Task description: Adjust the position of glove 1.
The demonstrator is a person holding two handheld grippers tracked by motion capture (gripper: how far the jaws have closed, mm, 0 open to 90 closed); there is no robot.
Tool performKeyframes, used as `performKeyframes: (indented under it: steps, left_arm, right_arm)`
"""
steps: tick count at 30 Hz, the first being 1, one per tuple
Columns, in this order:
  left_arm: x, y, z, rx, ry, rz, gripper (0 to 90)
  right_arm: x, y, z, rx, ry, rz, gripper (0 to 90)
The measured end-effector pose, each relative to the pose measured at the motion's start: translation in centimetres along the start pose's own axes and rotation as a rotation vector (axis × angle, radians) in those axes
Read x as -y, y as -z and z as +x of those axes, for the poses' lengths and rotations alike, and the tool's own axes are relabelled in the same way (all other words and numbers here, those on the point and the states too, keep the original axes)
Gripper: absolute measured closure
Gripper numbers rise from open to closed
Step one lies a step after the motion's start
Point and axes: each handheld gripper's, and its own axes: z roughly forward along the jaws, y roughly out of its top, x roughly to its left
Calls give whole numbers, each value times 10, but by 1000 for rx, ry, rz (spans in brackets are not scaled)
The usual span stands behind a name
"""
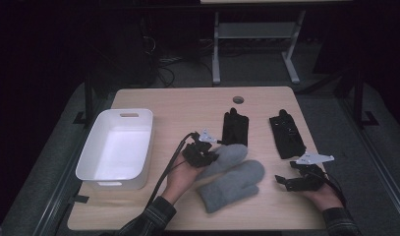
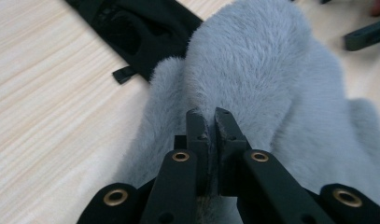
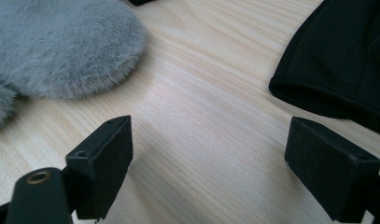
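While the left tool [image 2: 211, 116] is clenching a pinch of the fluffy grey fleece mitten [image 2: 267, 84] at its tips, that mitten is lying on the pale wooden worktop [image 1: 187, 105] straight ahead of the jaws, with a flat black fabric glove [image 2: 136, 32] just beyond it to the tool's upper left. A second grey fleece mitten [image 1: 234, 184] is lying beside the first. The right tool [image 3: 208, 154] is resting released, jaws spread wide over bare worktop, another black fabric glove [image 3: 346, 60] lying ahead to its right.
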Motion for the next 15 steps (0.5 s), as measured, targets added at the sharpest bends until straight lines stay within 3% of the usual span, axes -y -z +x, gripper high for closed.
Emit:
performKeyframes:
  steps: [2,7,10,15]
  left_arm:
    - [2,-5,1,19,4,8,823]
    - [-1,3,6,25,7,-23,564]
    - [-4,11,17,-17,13,-45,535]
    - [-7,3,46,11,67,-55,525]
  right_arm:
    - [0,0,0,1,1,0,150]
    - [0,0,0,-1,-5,2,151]
    - [0,0,0,0,-3,1,151]
    - [0,0,1,2,-4,3,151]
